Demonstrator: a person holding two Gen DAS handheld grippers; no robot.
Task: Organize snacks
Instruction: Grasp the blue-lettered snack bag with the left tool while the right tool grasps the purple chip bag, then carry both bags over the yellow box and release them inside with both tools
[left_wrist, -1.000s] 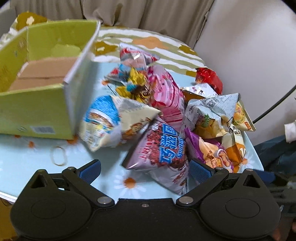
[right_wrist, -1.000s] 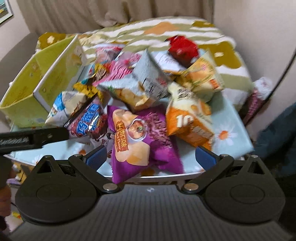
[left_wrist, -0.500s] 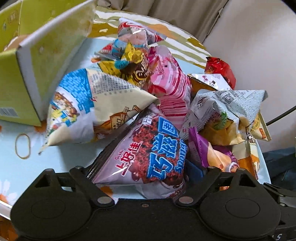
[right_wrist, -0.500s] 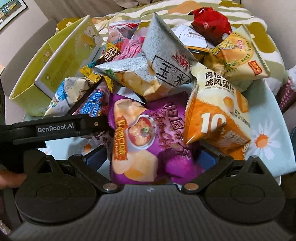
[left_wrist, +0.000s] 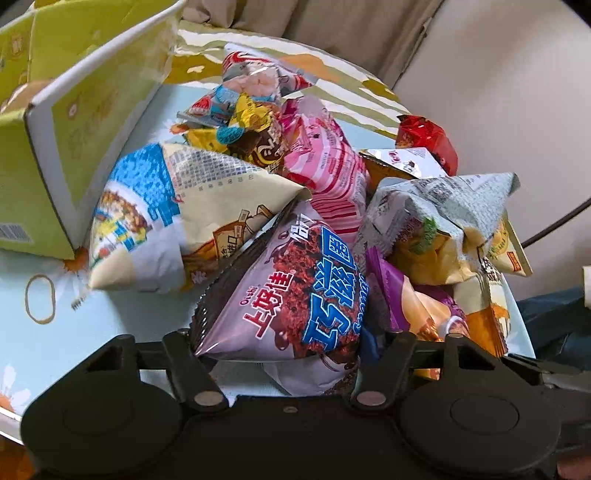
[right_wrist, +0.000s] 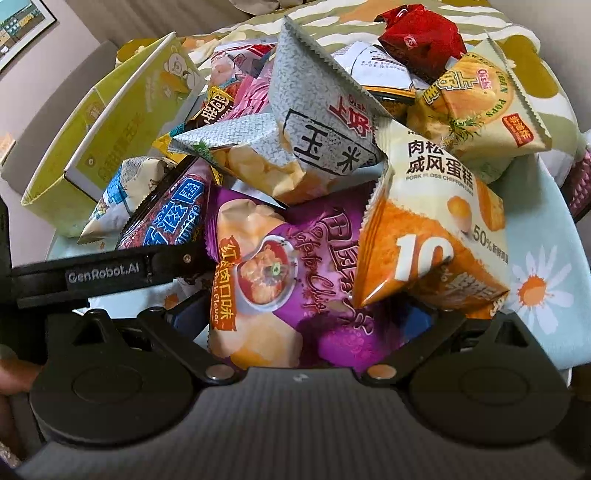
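Observation:
A heap of snack bags covers the table. In the left wrist view my left gripper (left_wrist: 280, 347) has its jaws around the near end of a chocolate bag with blue lettering (left_wrist: 295, 299); the bag hides the fingertips. In the right wrist view my right gripper (right_wrist: 299, 325) has its jaws around a purple chip bag (right_wrist: 291, 277); an orange chiffon-cake bag (right_wrist: 432, 236) lies over its right finger. Whether either gripper presses its bag cannot be told. The left gripper's black arm (right_wrist: 103, 273) crosses the right view at left.
A green cardboard box (left_wrist: 74, 122) stands open at the left; it also shows in the right wrist view (right_wrist: 110, 122). A rubber band (left_wrist: 40, 300) lies on the blue daisy tablecloth (right_wrist: 543, 258). A grey corn bag (right_wrist: 317, 136), a yellow bag (right_wrist: 476, 107) and a red bag (right_wrist: 421, 40) lie behind.
Both grippers have moved forward into the pile: the left's jaws now surround the chocolate bag, the right's the purple chip bag. The left jaws have narrowed.

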